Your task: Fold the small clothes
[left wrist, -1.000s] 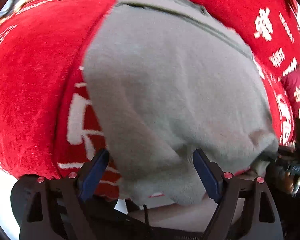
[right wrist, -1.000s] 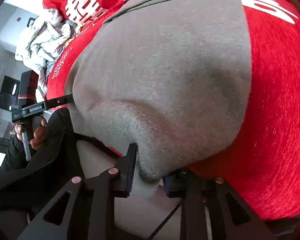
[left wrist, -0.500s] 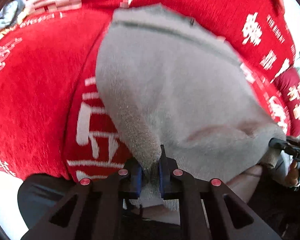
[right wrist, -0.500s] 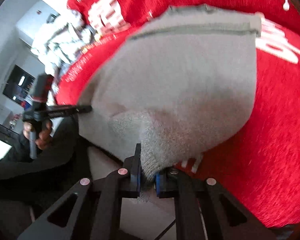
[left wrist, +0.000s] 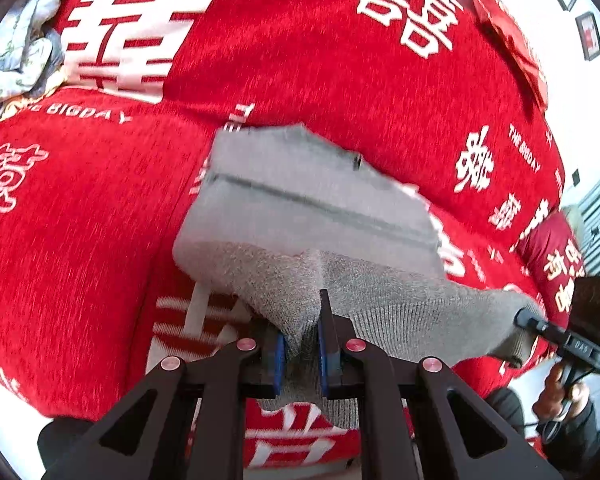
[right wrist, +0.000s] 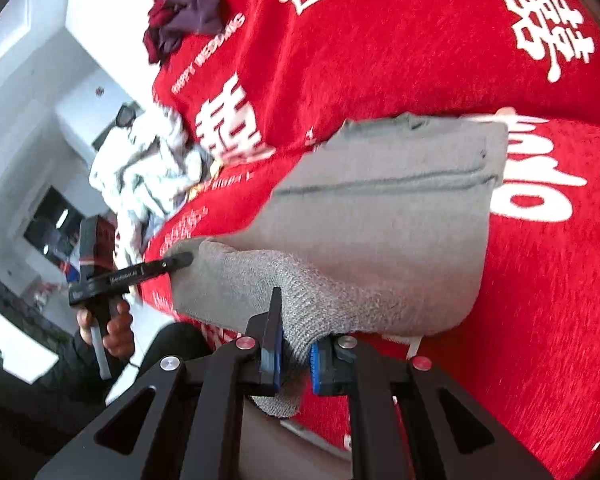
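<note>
A small grey knitted garment (left wrist: 308, 208) lies on the red bedspread (left wrist: 80, 240); it also shows in the right wrist view (right wrist: 380, 224). My left gripper (left wrist: 300, 344) is shut on the garment's near left corner. My right gripper (right wrist: 294, 354) is shut on the near right corner. Both corners are lifted off the bed and the near edge hangs between them, while the far hem rests on the spread. The right gripper (left wrist: 540, 326) shows at the far right of the left wrist view, and the left gripper (right wrist: 172, 262) at the left of the right wrist view.
The red bedspread (right wrist: 500, 60) carries white characters. A pile of pale crumpled clothes (right wrist: 148, 168) lies at the bed's left edge, also in the left wrist view (left wrist: 16, 52). Dark purple clothes (right wrist: 184, 16) lie farther back. A red pillow (left wrist: 512, 40) sits far right.
My left gripper has shut on the garment's corner; it was open a second ago. Both grippers have lifted the near edge and carried it up and towards the far hem.
</note>
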Tool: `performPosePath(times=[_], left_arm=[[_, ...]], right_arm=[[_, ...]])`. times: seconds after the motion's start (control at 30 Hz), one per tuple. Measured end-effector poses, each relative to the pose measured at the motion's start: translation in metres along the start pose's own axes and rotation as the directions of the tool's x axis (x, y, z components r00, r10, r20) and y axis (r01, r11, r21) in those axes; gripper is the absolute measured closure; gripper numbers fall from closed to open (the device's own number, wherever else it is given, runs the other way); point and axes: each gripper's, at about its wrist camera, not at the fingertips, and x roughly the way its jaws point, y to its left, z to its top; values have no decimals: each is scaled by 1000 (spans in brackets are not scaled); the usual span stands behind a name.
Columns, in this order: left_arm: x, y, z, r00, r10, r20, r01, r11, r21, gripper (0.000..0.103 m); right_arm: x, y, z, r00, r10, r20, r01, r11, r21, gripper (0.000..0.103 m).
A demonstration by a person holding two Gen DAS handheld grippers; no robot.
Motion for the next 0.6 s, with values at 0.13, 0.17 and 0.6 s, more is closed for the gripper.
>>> performPosePath(times=[0.13, 0.17, 0.6], left_arm=[[10, -11, 30, 1000, 2, 24, -3, 1000, 3, 90], [13, -13, 37, 1000, 7, 28, -8, 1000, 9, 90], [95, -25, 132, 999, 36, -32, -35, 999, 36, 90]], right_arm=[[0, -13, 25, 999, -15, 37, 15, 1000, 25, 92], [0, -15, 33, 999, -19, 47, 17, 999, 30, 92], [38, -56, 127, 992, -82, 93, 73, 992, 100, 92]])
